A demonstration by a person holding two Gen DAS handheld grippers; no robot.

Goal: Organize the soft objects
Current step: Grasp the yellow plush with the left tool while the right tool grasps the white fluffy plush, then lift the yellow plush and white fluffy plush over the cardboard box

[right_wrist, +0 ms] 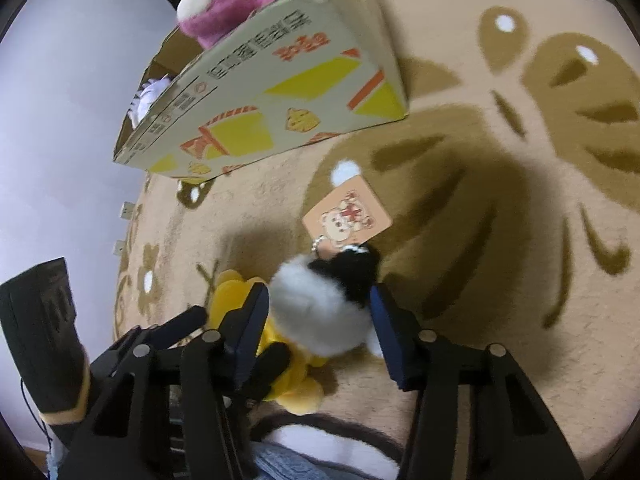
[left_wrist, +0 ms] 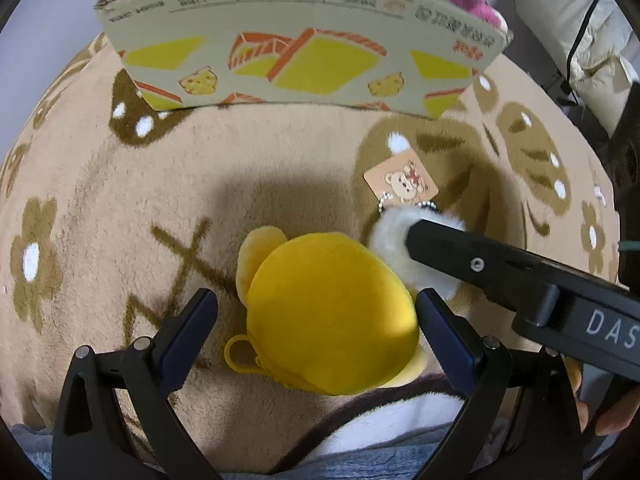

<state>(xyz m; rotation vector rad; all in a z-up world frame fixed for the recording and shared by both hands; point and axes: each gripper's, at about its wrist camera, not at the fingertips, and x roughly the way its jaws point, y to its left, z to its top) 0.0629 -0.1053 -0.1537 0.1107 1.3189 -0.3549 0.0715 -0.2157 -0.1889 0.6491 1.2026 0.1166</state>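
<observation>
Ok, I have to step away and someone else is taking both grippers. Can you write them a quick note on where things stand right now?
Left gripper: open, fingers either side of the yellow plush on the rug; not gripped.
Right gripper: around the white-and-black plush; whether its pads press is unclear. The plush lies on the rug beside the yellow one, its bear tag flat on the rug.
Box: on the rug beyond both plushes, with a pink plush and other soft things already inside.
Done: some plushes boxed.
Left: grip and lift these two, probably into the box.
</observation>
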